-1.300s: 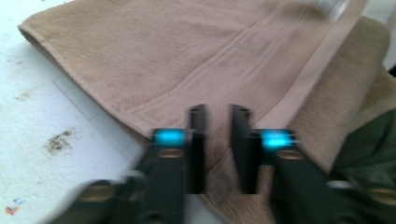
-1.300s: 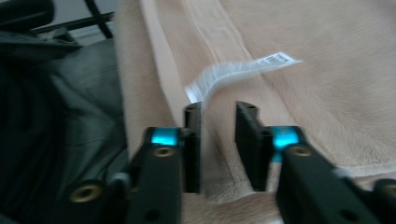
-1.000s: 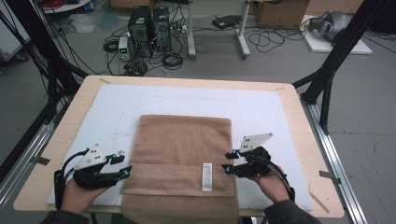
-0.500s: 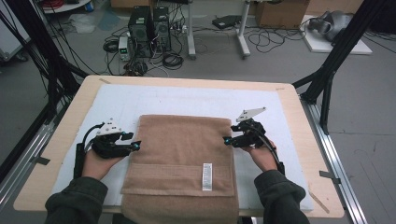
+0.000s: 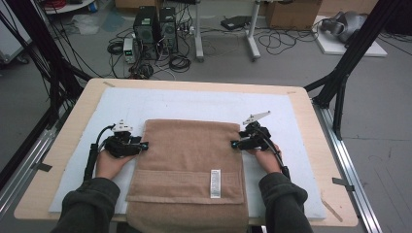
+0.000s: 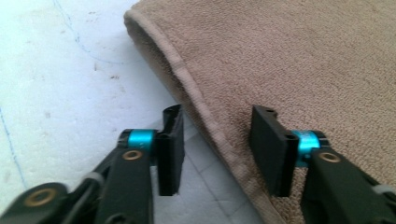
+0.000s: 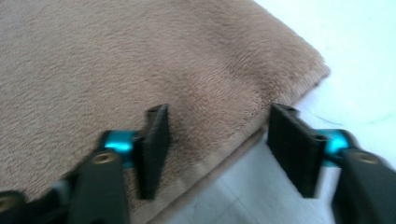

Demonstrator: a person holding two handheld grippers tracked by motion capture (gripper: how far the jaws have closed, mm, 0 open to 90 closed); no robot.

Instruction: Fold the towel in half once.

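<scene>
1. We're looking down at a light wooden table [image 5: 301, 97] with a white foam mat [image 5: 194, 104] on top, and a folded tan terry-cloth towel [image 5: 187, 165] sits in the middle of that mat. Its near end hangs over the table's front edge.
2. There's a small white care label [image 5: 215, 183] on the towel's near right part, right on the woven band.
3. The left black two-jaw gripper [image 5: 144, 145] is at the towel's left edge, about halfway up. Its jaws are spread apart with nothing clamped. In the left gripper view we can see the hemmed edge [image 6: 205, 116] running between the two pads: one jaw over the white mat, the other over the cloth.
4. The right black two-jaw gripper [image 5: 234, 143] is at the towel's right edge, pretty much mirroring the left one. Its jaws are also wide apart, gripping nothing. The right gripper view shows the towel's edge and far corner [image 7: 313, 65] sitting between the jaws.
5. Both of our hands are in dark green sleeves [image 5: 92, 204] coming in from the bottom.
6. Behind the table the floor is a mess of cables and a couple of black computer towers [image 5: 155, 24].
</scene>
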